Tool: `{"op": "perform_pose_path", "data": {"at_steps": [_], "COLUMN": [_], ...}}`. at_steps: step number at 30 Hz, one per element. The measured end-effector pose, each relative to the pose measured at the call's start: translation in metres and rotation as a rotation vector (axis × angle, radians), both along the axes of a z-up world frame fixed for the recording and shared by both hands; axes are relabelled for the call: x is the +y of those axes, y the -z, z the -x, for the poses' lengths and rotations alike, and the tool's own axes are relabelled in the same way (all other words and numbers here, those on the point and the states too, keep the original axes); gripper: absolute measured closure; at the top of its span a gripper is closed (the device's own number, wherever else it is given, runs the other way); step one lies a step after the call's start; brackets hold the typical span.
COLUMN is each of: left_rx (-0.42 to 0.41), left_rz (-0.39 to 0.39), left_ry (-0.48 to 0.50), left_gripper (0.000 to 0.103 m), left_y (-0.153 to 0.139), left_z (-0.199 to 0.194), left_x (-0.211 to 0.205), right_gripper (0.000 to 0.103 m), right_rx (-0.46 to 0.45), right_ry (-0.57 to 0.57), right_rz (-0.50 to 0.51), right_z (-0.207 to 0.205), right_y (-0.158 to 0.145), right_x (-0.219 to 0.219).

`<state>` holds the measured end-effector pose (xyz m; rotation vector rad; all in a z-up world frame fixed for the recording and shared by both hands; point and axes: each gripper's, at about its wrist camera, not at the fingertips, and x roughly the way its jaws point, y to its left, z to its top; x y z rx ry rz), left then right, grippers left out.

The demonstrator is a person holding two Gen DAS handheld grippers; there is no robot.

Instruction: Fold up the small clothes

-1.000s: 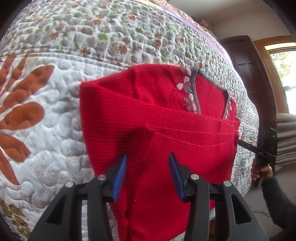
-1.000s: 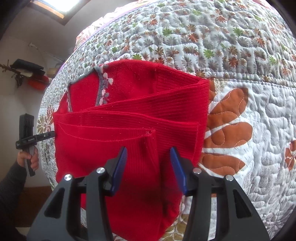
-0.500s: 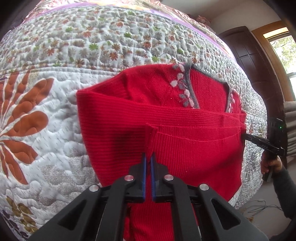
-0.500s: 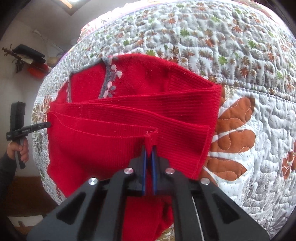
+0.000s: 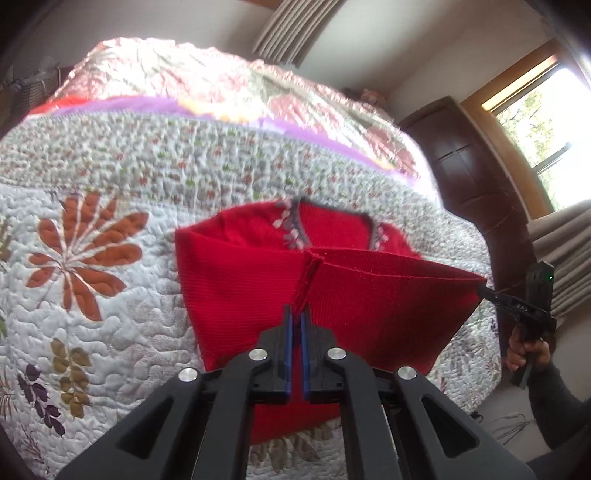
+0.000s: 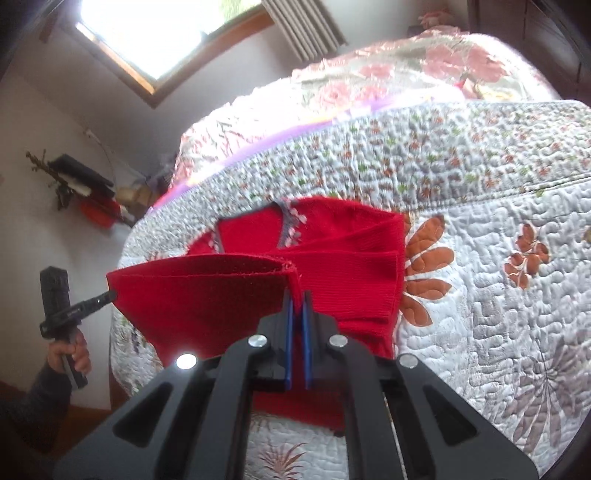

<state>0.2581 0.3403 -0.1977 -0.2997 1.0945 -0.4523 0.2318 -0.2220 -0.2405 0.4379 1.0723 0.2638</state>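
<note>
Red sweater (image 5: 236, 280) on quilt (image 5: 110, 314) of bed, near its front edge; grey neckline with pale flower trim (image 5: 291, 229) on the far side, sleeves folded across the body. Bottom hem (image 5: 388, 269) lifted off the quilt and stretched taut between two claws. Left claw (image 5: 296, 317) closed on the hem's inner corner, blue pads (image 5: 289, 332) pinching a bunched fold of knit. Right claw (image 5: 484, 290), seen from the left wrist at far right, closed on the hem's outer corner, its handle held in a hand (image 5: 524, 352) with a dark sleeve.

Same scene mirrored from the right wrist: right claw (image 6: 297, 314) shut on a fold of sweater (image 6: 351, 251), raised hem (image 6: 199, 269) running to the left claw (image 6: 110, 294) at its far tip, handle gripped by a hand (image 6: 70, 354).

Beyond the quilt (image 6: 498, 332): pink floral bedspread (image 5: 207, 85), dark wardrobe (image 5: 469, 173), window (image 6: 155, 33), curtains.
</note>
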Motion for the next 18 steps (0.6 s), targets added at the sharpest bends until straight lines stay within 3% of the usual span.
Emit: {"op": "perform_pose_path", "data": {"at_steps": [8, 12, 18], "left_rx": [-0.136, -0.112, -0.035], "left_rz": [0.012, 0.025, 0.039], "left_ry": [0.017, 0.013, 0.002], "left_gripper": [0.1, 0.1, 0.1], "left_y": [-0.065, -0.058, -0.019], "left_z": [-0.002, -0.023, -0.062], "left_x": [0.001, 0.004, 0.004], "right_gripper": [0.1, 0.1, 0.1], "right_rx": [-0.127, -0.126, -0.072], "right_ry": [0.051, 0.045, 0.032], "right_rz": [-0.067, -0.074, -0.059], "right_z": [-0.001, -0.019, -0.056], "right_y": [-0.058, -0.053, -0.018], "right_x": [-0.02, -0.021, -0.019]}}
